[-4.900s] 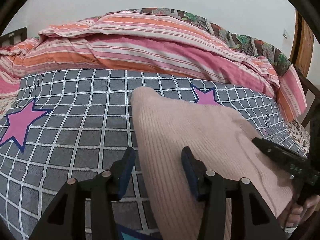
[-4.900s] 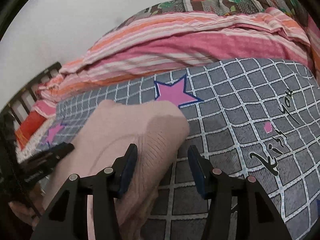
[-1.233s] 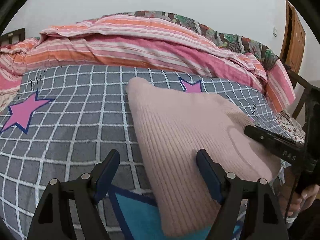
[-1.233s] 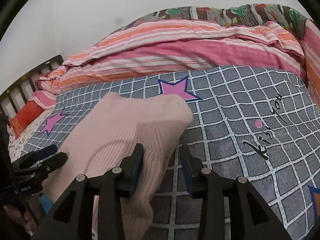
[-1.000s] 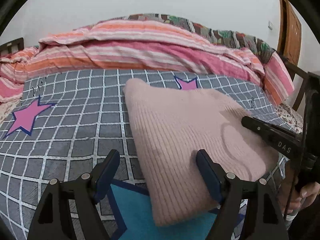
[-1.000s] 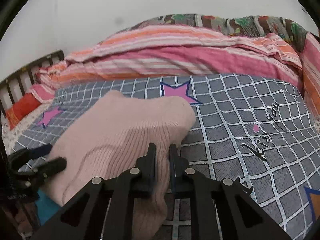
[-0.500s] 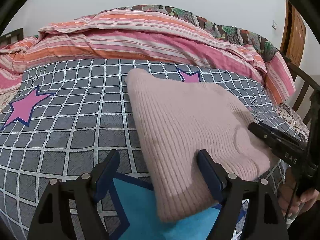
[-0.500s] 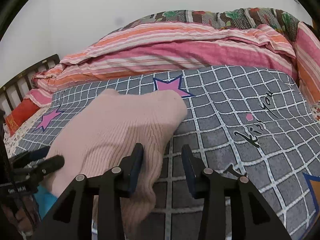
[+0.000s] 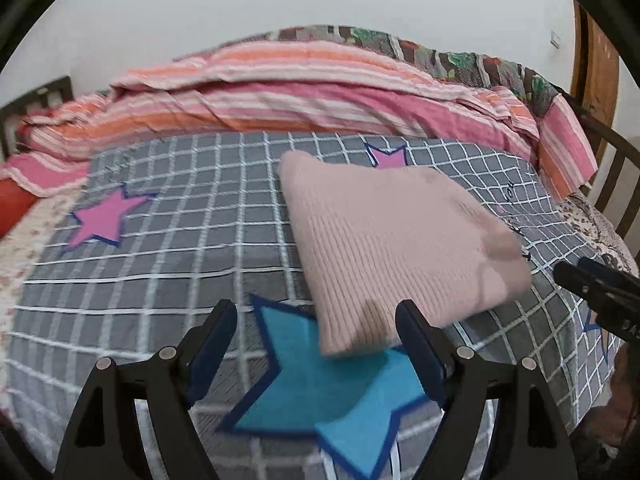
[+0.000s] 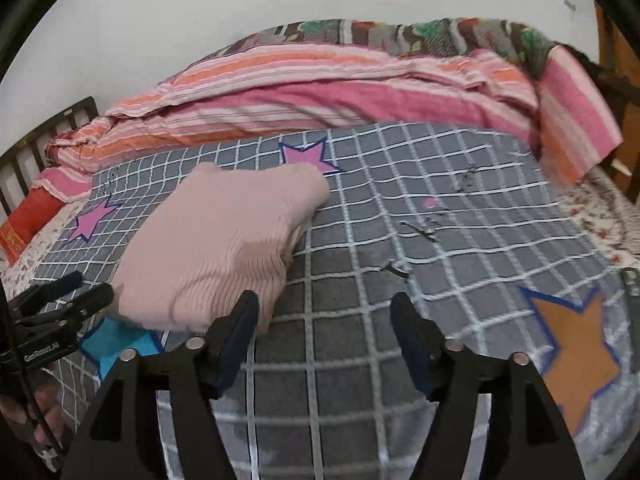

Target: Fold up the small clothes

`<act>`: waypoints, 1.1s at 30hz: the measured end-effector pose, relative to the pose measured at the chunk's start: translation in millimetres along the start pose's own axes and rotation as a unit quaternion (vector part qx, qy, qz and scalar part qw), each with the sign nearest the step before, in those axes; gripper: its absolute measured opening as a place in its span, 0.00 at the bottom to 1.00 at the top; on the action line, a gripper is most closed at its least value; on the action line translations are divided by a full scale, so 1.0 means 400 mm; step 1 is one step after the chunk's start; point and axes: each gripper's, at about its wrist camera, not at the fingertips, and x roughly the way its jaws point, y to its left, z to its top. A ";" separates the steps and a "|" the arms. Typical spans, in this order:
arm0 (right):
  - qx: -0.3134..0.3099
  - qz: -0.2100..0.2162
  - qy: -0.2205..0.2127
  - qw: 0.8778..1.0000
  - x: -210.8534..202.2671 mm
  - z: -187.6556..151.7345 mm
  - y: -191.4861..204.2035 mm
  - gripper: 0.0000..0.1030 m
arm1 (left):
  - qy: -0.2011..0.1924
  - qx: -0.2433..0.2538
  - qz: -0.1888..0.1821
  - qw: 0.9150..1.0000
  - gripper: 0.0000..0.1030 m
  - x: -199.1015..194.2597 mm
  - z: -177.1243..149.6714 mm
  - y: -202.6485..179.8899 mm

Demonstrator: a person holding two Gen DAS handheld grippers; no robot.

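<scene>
A folded pale pink ribbed knit garment [image 9: 394, 240] lies flat on the grey checked bedsheet [image 9: 168, 232]; it also shows in the right wrist view [image 10: 224, 236]. My left gripper [image 9: 316, 344] is open and empty, held above the sheet just short of the garment's near corner. My right gripper [image 10: 324, 332] is open and empty, to the right of the garment's near edge and clear of it. Each gripper shows in the other's view, the right one [image 9: 600, 292] at the right edge and the left one [image 10: 52, 312] at the left edge.
A striped pink and orange quilt [image 9: 304, 88] is bunched along the far side of the bed. Dark wooden bed rails stand at the left [image 10: 36, 140] and the right [image 9: 616, 168]. The sheet carries blue [image 9: 336, 396], pink [image 9: 102, 216] and orange [image 10: 576, 348] star patches.
Both grippers have drawn back from the garment toward the near edge of the bed. The right gripper, shut a second ago, has opened wide. The garment stays folded on the sheet.
</scene>
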 end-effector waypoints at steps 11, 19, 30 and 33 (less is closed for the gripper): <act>-0.008 -0.021 -0.025 0.999 -0.209 -0.009 0.004 0.96 | -0.036 -0.018 0.033 0.999 0.85 -0.250 0.009 -0.020; -0.016 -0.037 -0.032 0.999 -0.283 -0.032 -0.003 1.00 | -0.048 -0.023 0.034 0.998 0.85 -0.334 -0.006 -0.036; -0.005 -0.035 -0.042 0.998 -0.327 -0.049 -0.023 1.00 | -0.058 -0.012 0.042 0.997 0.85 -0.371 -0.012 -0.062; -0.004 -0.036 -0.042 0.998 -0.330 -0.052 -0.027 1.00 | -0.058 -0.013 0.042 0.997 0.85 -0.371 -0.013 -0.063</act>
